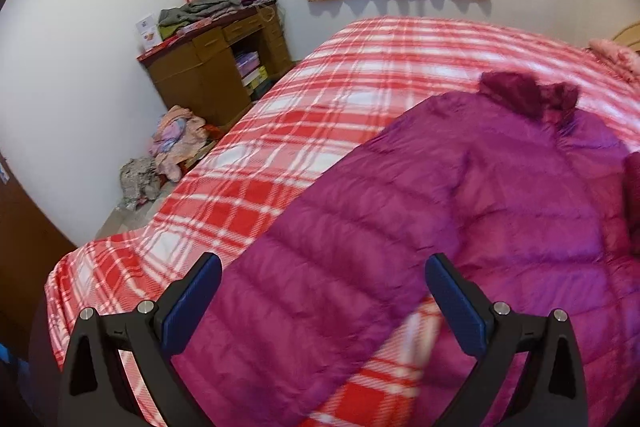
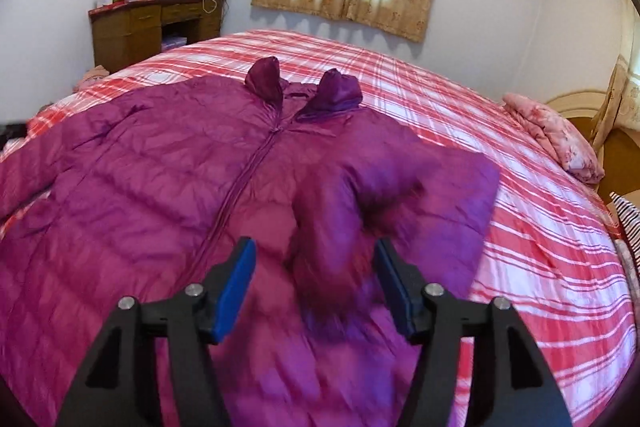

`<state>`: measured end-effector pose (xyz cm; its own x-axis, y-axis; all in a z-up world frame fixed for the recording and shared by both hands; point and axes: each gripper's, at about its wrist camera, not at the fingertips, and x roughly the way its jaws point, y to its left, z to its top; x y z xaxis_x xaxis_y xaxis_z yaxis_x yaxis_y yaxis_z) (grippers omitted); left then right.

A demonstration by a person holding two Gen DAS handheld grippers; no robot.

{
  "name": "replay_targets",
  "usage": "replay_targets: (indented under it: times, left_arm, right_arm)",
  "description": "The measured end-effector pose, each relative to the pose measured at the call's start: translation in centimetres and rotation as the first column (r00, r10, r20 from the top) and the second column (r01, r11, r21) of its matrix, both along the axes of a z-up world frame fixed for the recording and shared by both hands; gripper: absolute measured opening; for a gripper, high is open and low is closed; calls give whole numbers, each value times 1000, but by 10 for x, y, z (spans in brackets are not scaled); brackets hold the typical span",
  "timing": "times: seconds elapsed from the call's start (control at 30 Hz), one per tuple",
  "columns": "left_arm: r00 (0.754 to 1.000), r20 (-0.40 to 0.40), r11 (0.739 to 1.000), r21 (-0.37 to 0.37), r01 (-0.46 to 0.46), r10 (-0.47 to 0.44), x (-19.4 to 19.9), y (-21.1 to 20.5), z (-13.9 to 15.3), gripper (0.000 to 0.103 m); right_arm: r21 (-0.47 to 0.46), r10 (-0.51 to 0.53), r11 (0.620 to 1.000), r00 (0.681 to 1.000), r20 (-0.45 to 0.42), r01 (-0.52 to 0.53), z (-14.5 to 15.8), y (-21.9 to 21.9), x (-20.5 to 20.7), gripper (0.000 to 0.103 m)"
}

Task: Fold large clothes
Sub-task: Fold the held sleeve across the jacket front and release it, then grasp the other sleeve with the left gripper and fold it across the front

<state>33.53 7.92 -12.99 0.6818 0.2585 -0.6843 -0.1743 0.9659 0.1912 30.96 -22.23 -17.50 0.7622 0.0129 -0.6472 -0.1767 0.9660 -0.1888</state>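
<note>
A large magenta quilted down jacket (image 2: 160, 187) lies front up and zipped on the plaid bed, collar toward the far wall. Its right sleeve (image 2: 340, 211) is folded inward across the chest, the fuzzy cuff lying between my right gripper's (image 2: 316, 259) blue pads, which stand apart and do not press on it. In the left wrist view the jacket's left sleeve (image 1: 320, 267) stretches toward the camera, passing between the wide-open pads of my left gripper (image 1: 324, 267), which hovers above it without contact. The dark fuzzy collar (image 1: 528, 95) shows at the far end.
The bed's red and white plaid cover (image 1: 280, 131) fills most of both views. A wooden desk (image 1: 216, 67) piled with clothes stands in the far left corner, with a heap of clothes (image 1: 176, 143) on the floor beside it. A pink folded quilt (image 2: 556, 139) lies at the bed's right.
</note>
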Motion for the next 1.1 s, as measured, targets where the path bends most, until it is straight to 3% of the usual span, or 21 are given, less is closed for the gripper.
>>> replay_targets:
  times: [0.07,0.1,0.2,0.33,0.53,0.57,0.6,0.63,0.67,0.7,0.8,0.93,1.1]
  left_arm:
    - [999,2,999,-33,38,-38,5,-20,6,102]
    - [999,-1,998,-48,52,-52,7,-28,7,102]
    - [992,-10,989,-83,122,-123,17,-68,11,102]
    - [969,-41,959,-160,234,-243,37,-134,8,102]
    - [919,-152,920,-215,327,-362,84,-214,-33,101]
    - [909,-176,913,-235,334,-378,91,-223,-42,95]
    - [907,-188,913,-241,330,-377,94,-227,-48,67]
    - [897,-200,902,-270,336,-394,98,-231,-53,32]
    - [888,-200,888,-301,347,-415,98,-232,-55,23]
    - [888,-178,879,-315,357,-425,95,-231,-53,20]
    - [905,-111,892,-257,373,-410,80,-220,-33,18]
    - [929,-31,904,-244,351,-369,58,-179,-9,18]
    - [939,-98,939,-131,317,-330,43,-160,-34,19]
  right_arm:
    - [11,20,1000,1000,5,-20,3,-6,-16,82]
    - [9,17,1000,1000,16,-17,4,-9,-22,83]
    - [-6,-9,1000,1000,21,9,1,-16,-25,84]
    - [20,-95,995,995,0,95,-15,-43,-20,84]
    - [55,-107,993,994,-31,109,-34,-62,-24,84]
    - [57,-105,993,994,-33,107,-36,-63,-25,85]
    - [59,-105,993,994,-37,107,-39,-64,-28,86]
    - [59,-106,992,994,-40,108,-40,-64,-29,88]
    - [62,-106,992,993,-48,109,-42,-66,-29,89]
    - [67,-108,992,993,-54,111,-43,-69,-29,90]
    - [86,-114,989,991,-75,120,-48,-75,-28,93]
    - [102,-115,987,988,-102,125,-52,-78,-25,93]
    - [83,-125,987,986,-108,135,-55,-75,-25,96]
